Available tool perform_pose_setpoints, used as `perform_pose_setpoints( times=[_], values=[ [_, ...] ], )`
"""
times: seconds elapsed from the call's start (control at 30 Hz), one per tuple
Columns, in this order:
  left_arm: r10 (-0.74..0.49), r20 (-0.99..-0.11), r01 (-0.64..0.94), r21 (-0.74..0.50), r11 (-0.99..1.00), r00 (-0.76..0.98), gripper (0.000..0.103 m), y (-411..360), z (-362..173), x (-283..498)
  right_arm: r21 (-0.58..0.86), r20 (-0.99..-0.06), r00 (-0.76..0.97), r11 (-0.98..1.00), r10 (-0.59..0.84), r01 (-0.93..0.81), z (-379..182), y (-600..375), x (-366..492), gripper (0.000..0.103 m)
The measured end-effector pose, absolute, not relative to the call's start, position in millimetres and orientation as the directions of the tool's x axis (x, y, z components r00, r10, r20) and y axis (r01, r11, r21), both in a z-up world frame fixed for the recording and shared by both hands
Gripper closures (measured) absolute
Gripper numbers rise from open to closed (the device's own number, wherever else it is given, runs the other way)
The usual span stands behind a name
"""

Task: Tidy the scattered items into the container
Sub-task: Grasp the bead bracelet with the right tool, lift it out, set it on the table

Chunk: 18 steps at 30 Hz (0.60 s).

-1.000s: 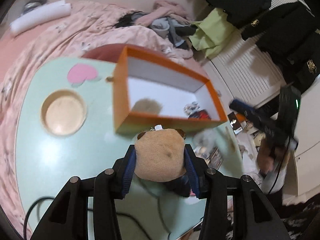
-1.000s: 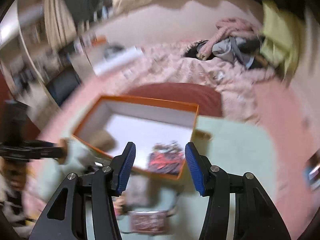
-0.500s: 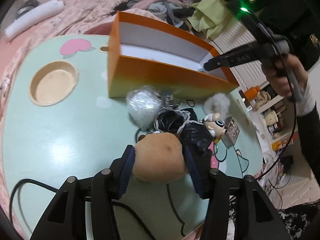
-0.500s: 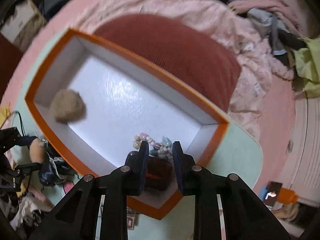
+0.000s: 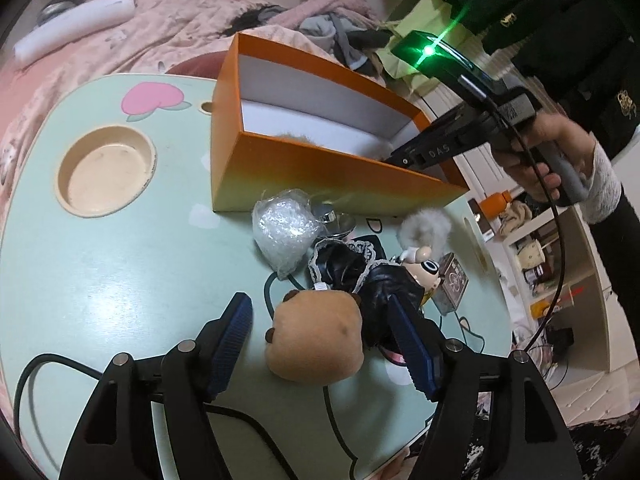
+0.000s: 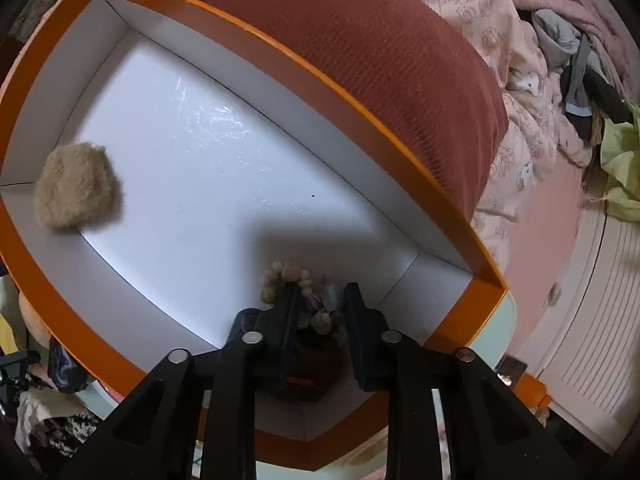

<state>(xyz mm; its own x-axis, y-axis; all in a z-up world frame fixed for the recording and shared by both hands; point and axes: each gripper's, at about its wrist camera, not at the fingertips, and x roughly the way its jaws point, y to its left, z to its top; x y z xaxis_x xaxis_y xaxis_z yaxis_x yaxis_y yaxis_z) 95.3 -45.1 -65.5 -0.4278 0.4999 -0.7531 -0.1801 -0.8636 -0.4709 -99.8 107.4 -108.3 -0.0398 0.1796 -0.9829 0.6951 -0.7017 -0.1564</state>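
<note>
Left gripper point(image 5: 322, 330): fingers spread, brown plush toy point(image 5: 316, 336) lying loose between them on the green table point(image 5: 120, 280). Right gripper point(image 6: 318, 312): fingers narrowly apart inside the orange box point(image 6: 248, 36), over a bead bracelet point(image 6: 292, 280); grip indeterminate. Tan pompom point(image 6: 76, 186) in far corner.

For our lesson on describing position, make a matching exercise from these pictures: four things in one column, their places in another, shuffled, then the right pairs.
Things:
1. fluffy tan pompom
2. brown plush toy
3. bead bracelet
4. bubble-wrap bundle

Places:
A. between the open left tongs
B. on the table against the orange box
C. far corner inside the box
D. in the box by the right tongs

Pairs: 1-C, 2-A, 3-D, 4-B
</note>
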Motion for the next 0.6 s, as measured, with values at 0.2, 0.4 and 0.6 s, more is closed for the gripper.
perform_pose_setpoints(
  times=[0.2, 0.4, 0.6],
  values=[
    [0.505, -0.741, -0.192, -0.472, -0.860, -0.442, 0.033, -48.9, -55.2, 95.5, -0.181, -0.981, -0.169, -0.763, 0.096, 0.621, -99.5, 118.0, -87.2, 0.086],
    [0.489, -0.730, -0.185, -0.460, -0.868, -0.478, 0.033, -57.1, -37.3, 96.1, -0.025, -0.951, -0.272, -0.836, -0.149, 0.548, -72.9, 133.1, -77.4, 0.093],
    [0.492, -0.716, -0.178, -0.471, -0.864, -0.495, 0.033, -63.2, -22.3, 84.9, 0.160, -0.822, -0.385, -0.819, -0.420, 0.552, -10.3, 163.1, -34.3, 0.093]
  ],
)
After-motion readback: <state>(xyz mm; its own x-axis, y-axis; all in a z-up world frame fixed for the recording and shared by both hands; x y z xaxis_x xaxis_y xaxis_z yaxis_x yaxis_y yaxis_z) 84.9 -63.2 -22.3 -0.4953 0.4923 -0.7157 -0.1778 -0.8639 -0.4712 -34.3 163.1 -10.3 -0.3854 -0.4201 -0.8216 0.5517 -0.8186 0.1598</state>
